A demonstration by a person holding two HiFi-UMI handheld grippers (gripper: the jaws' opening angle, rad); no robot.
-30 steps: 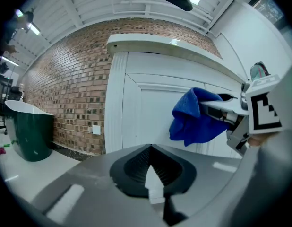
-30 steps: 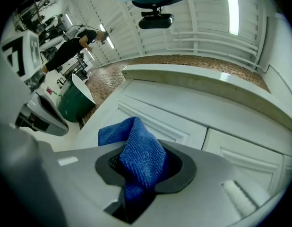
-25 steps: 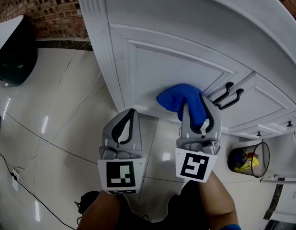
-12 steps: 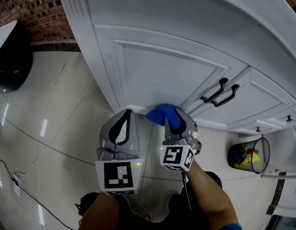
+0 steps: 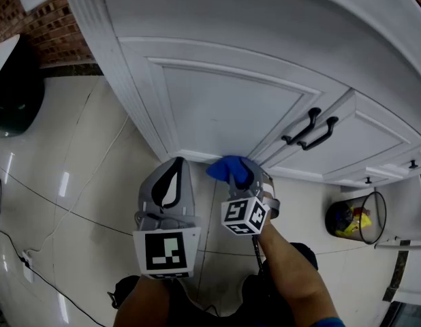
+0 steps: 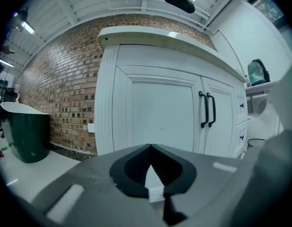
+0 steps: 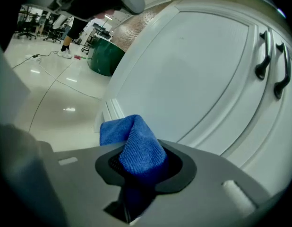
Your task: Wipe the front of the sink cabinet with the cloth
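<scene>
Right gripper [image 5: 242,177] jaws clamp the blue cloth [image 7: 134,144] at the lower edge of the left cabinet door [image 5: 231,107]. Left gripper [image 6: 150,174] jaws closed, empty. Risk: bunched cloth may snag bottom moulding and pull free.

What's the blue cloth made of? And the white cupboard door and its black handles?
The blue cloth looks like soft microfibre: fuzzy, finely ribbed, folding limply. The cupboard door seems painted wood or board, smooth white with moulded panel edges; I can't tell which. The handles look like matte black metal, thin and curved.
</scene>
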